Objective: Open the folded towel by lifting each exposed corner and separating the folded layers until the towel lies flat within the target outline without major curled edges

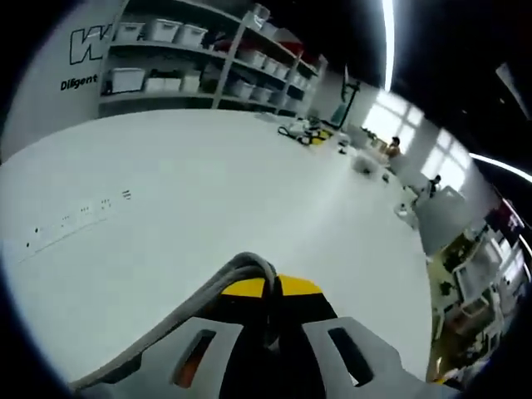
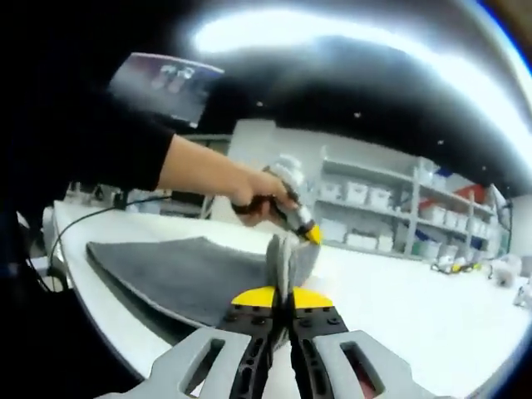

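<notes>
The grey towel [image 2: 179, 274] lies spread on the white table [image 2: 416, 307], with one edge pulled up into a ridge. My right gripper [image 2: 280, 297] is shut on that raised edge, yellow tips pressed together. Just beyond it, a person's hand [image 2: 249, 193] holds my left gripper [image 2: 304, 228], which pinches the same raised part of the towel from above. In the left gripper view, a folded grey towel edge [image 1: 243, 270] is clamped in my left gripper [image 1: 270, 288] and trails down to the left over the white table [image 1: 249, 183].
Shelves with white bins [image 1: 166, 33] stand behind the table, as do shelves [image 2: 374, 204]. Small items [image 1: 312, 133] sit at the table's far end. Faint marks [image 1: 83, 208] cross the table. A black cable [image 2: 91, 218] runs behind the towel. A dark sleeve [image 2: 83, 141] reaches in from the left.
</notes>
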### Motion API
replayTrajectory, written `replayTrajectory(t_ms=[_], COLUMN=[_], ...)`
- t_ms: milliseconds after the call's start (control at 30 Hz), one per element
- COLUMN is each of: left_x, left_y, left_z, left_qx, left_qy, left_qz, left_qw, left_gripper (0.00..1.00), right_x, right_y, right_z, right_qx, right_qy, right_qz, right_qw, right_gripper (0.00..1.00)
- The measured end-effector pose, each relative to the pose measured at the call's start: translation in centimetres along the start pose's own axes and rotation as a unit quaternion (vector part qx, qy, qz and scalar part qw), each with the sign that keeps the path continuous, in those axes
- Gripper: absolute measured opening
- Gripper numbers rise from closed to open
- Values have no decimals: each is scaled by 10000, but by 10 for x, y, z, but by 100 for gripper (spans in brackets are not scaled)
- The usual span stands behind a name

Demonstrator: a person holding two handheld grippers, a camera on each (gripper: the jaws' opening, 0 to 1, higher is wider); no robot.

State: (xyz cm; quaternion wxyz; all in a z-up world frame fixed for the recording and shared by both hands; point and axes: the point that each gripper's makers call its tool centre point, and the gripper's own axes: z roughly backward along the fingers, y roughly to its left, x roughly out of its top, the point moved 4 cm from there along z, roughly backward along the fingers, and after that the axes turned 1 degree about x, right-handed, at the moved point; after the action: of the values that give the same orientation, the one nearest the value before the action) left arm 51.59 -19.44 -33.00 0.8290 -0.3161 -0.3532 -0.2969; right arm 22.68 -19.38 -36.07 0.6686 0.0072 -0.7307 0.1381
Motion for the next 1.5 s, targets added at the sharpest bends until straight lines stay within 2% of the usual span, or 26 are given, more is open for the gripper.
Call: replayTrajectory(t_ms=[167,300,600,700,733,833,900,967,1033,1100,1167,1233,1400,1467,1500], left_x=[0,2,-2,1,4,8,20,29,36,41,43,42,39,39,39], left_y=[-10,-11,-25,-31,-34,-37,-34,-42,-50,-48,-48,-48,-50,-51,-51], left_z=[-21,-36,-67,-72,-74,-75,-73,-69,-64,-60,-57,-56,-52,-51,-51], left_qx=[-23,42,82,43,-55,-117,105,-15,-223,-226,-321,-399,-573,-641,-642], left_qy=[35,56,45,-53,-177,-295,-606,-784,-931,-1038,-1058,-1032,-971,-945,-947], left_qz=[-73,-128,-23,26,-33,-62,-405,-661,-807,-1081,-1296,-1300,-1434,-1289,-1266], left_qw=[10000,9999,10000,10000,9998,9995,9973,9947,9921,9884,9854,9853,9832,9851,9853], left_gripper=[2,2,3,6,10,21,22,27,36,41,47,53,52,48,44], right_x=[-9,-19,-28,-31,-32,-34,-34,-34,-34,-35,-36,-38,-43,-40,-38], right_y=[-18,-27,-55,-71,-75,-79,-78,-81,-85,-90,-94,-96,-96,-97,-99], right_z=[1,3,13,15,16,17,16,16,18,20,23,24,24,24,25], right_qx=[-277,-363,-631,-799,-835,-822,-822,-927,-1035,-1162,-1289,-1315,-1301,-1322,-1409], right_qy=[109,233,265,289,280,238,260,284,285,304,306,334,420,405,374], right_qz=[-306,-546,-906,-1020,-1079,-1202,-1172,-1062,-1027,-1012,-1013,-1023,-1049,-1022,-978], right_qw=[9991,9976,9935,9911,9903,9890,9894,9896,9889,9876,9860,9855,9850,9851,9845], right_gripper=[0,0,0,0,0,0,0,1,4,8,14,14,15,17,22])
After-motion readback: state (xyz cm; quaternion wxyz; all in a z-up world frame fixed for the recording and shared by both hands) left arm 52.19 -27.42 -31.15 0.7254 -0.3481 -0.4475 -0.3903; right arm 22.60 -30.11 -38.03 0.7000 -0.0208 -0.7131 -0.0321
